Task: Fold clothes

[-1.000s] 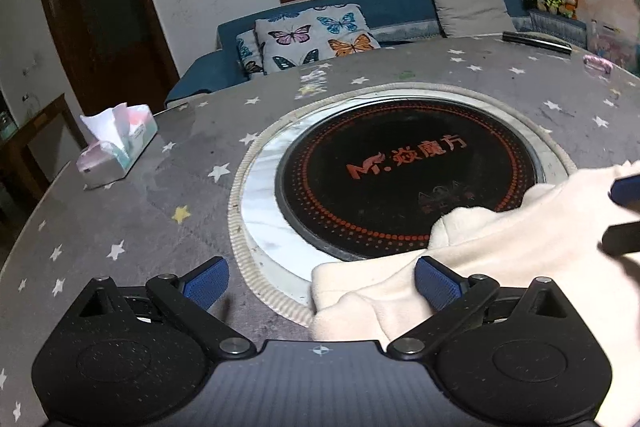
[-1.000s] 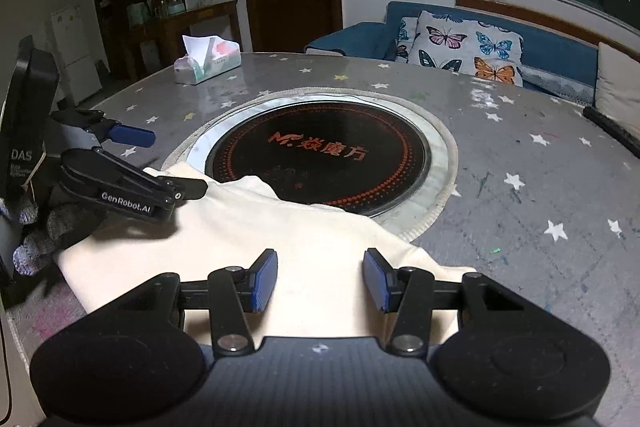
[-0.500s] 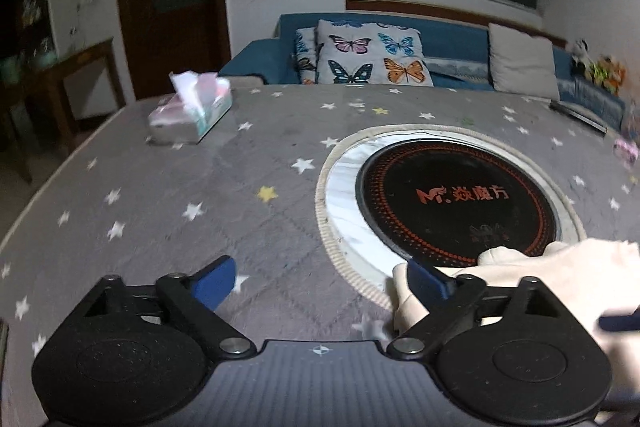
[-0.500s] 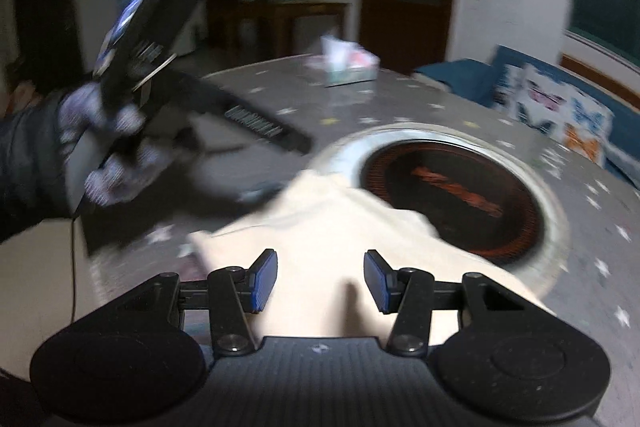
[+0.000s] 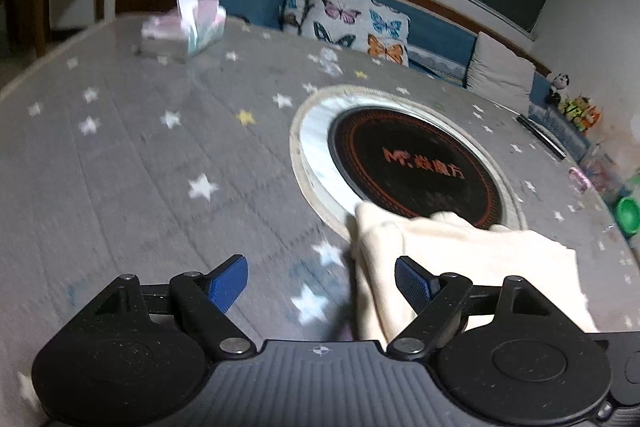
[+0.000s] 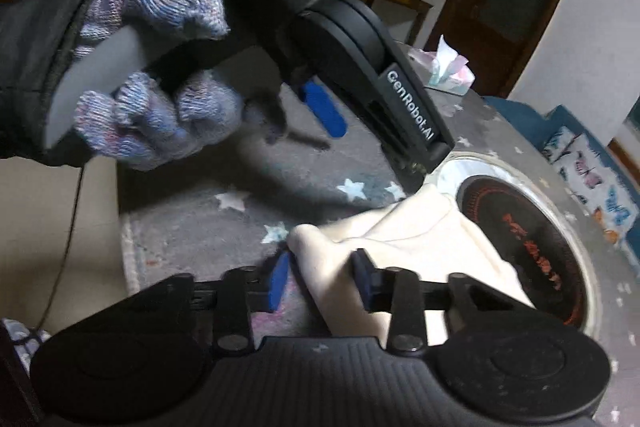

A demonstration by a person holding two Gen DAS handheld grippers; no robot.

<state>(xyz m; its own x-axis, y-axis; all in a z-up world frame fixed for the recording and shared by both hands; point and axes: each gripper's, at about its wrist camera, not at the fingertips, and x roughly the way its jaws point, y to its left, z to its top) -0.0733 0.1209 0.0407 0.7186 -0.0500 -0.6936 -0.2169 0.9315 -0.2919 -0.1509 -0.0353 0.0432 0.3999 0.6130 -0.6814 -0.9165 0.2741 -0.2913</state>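
Note:
A cream garment [image 5: 472, 259] lies bunched on the grey star-patterned tablecloth [image 5: 160, 167], with its far edge over the black round cooktop [image 5: 416, 163]. My left gripper [image 5: 320, 281] hovers open at the garment's left edge, with only its right finger over the cloth. In the right wrist view the same garment [image 6: 416, 235] shows a rolled fold that fills the gap between the fingers of my right gripper [image 6: 320, 281], which is shut on it. A gloved hand [image 6: 160, 123] holds the left gripper [image 6: 376, 151] just above and beyond that fold.
A tissue box [image 5: 184, 31] sits at the table's far left. The table edge [image 6: 128, 239] runs close on the left of the right gripper. A dark remote [image 5: 540, 137] and a green cup [image 5: 626, 213] stand at the far right, with a blue sofa [image 5: 432, 35] behind.
The left gripper has drawn back and left off the garment, still open. The right gripper has swung left to the garment's near corner, and its fingers have narrowed onto the fold.

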